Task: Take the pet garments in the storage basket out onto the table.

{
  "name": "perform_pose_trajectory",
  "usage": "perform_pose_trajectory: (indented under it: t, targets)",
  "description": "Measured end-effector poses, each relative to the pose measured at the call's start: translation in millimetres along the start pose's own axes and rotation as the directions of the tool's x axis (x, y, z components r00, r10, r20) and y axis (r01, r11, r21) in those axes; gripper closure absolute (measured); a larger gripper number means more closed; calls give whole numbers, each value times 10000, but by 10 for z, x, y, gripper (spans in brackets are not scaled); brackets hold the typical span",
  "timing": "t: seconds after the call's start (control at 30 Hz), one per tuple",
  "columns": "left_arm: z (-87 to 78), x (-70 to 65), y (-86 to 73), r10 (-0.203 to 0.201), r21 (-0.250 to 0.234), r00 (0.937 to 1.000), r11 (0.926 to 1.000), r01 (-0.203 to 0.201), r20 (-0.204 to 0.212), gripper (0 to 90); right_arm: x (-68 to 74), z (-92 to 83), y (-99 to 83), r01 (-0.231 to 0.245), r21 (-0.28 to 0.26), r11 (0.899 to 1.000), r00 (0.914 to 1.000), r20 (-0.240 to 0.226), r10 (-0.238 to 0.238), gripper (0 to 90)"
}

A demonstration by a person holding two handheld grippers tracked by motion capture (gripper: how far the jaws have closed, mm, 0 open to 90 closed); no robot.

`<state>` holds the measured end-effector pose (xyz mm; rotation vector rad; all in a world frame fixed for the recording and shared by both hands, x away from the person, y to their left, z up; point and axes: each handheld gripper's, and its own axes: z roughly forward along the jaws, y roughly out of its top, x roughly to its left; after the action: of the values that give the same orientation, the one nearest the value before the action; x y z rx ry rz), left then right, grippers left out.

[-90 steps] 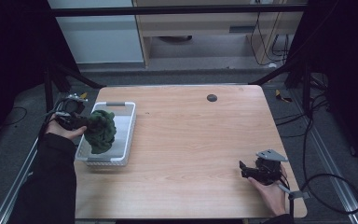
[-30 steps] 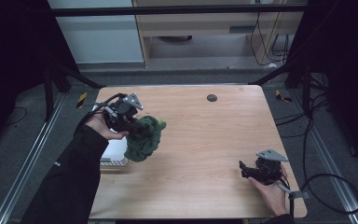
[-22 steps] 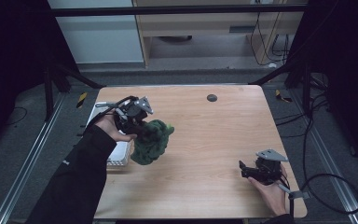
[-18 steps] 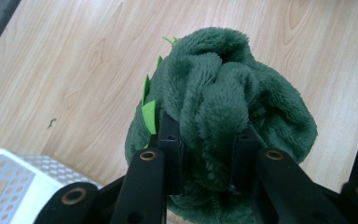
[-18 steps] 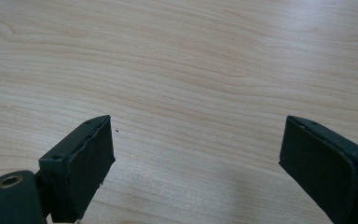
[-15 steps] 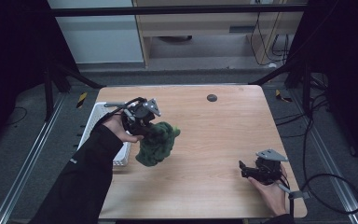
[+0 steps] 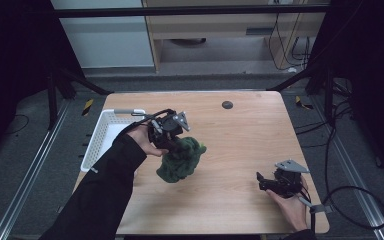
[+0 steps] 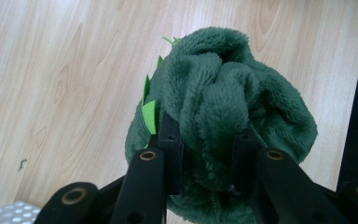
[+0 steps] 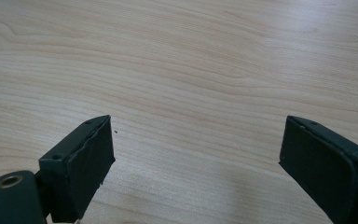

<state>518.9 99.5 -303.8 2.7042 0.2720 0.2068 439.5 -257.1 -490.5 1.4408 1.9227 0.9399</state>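
Left gripper (image 7: 172, 137) clamped on a green plush toy (image 7: 180, 159), carrying it right of the white basket (image 7: 100, 132), bunched fabric securing the hold. Right gripper (image 7: 262, 181), jaws apart and empty, rests farther right, ready to assist.

Light wooden table (image 7: 240, 150) with a visible grain, standing on a grey floor between dark frame posts. Near its left edge a white perforated basket (image 7: 102, 135), resting flat on the top; near the far edge a small dark round spot (image 7: 227, 104), flush with the surface. Toward the middle left a dark green plush bundle (image 7: 180, 161), its lower end down at the wood, though contact cannot be told.
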Motion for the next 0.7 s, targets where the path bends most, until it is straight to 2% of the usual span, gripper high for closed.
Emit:
perform_pose_trajectory:
  t: [0.3, 0.53, 0.7]
  targets:
    - [183, -54, 118, 426, 321, 9986, 9985, -436, 315, 717, -2, -1, 0, 6, 4, 10000, 10000, -23, -6, 98]
    - [291, -66, 153, 572, 232, 9970, 9980, -585, 517, 717, 1, -2, -1, -1, 25, 10000, 10000, -16, 1, 98]
    - [387, -91, 195, 772, 396, 9954, 9960, -796, 572, 716, 0, -3, -1, -12, 32, 10000, 10000, -27, 12, 98]
